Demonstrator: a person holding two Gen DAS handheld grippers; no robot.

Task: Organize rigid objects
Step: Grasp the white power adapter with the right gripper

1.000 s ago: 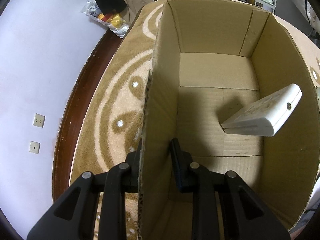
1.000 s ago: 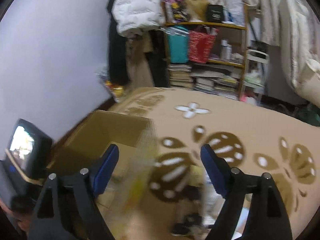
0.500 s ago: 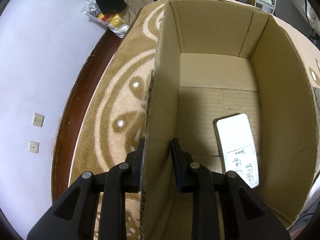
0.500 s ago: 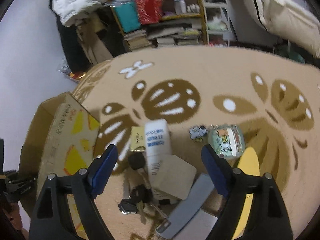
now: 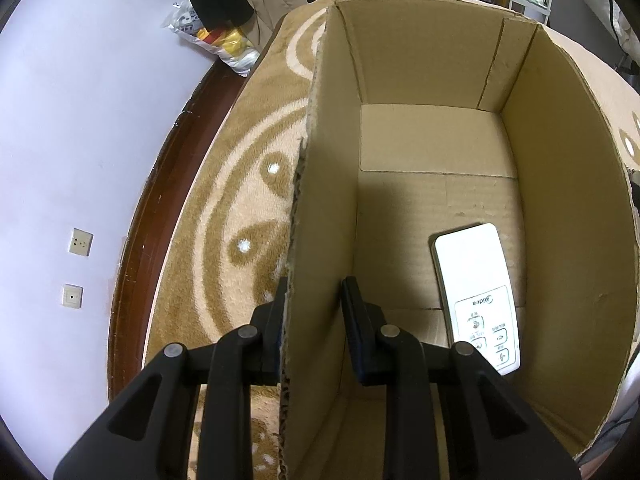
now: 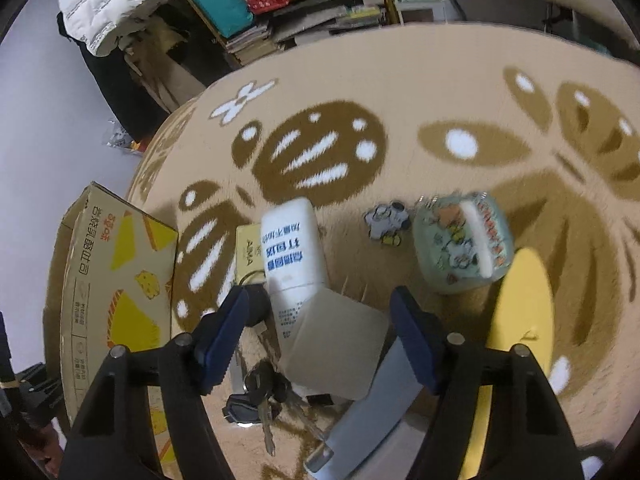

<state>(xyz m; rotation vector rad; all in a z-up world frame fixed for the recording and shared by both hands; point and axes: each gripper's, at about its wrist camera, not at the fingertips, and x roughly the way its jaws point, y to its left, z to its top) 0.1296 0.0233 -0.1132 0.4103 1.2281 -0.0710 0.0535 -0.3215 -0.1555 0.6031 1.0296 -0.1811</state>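
Patterned tan carpet [image 5: 224, 200] carries a cardboard box [image 5: 560, 184]; the left gripper [image 5: 316, 320] clenches the box's side wall, a white remote [image 5: 476, 292] lying flat inside. On the right view, the right gripper [image 6: 316, 328], jaws just narrowing yet still released, hovers over a beige square pad [image 6: 336, 352] among a white bottle [image 6: 292, 248], keys [image 6: 260, 392] and a round tin [image 6: 464, 248].

In the right wrist view, the beige square pad [image 6: 340, 350] between the fingers covers the lower end of the white printed bottle [image 6: 294, 256]. A grey flat object [image 6: 384, 408] runs under the right finger, too blurred to identify, perhaps a case. The yellow object [image 6: 520, 320] beyond that finger is smeared. The bunch of keys [image 6: 260, 396] is partly hidden by the pad.
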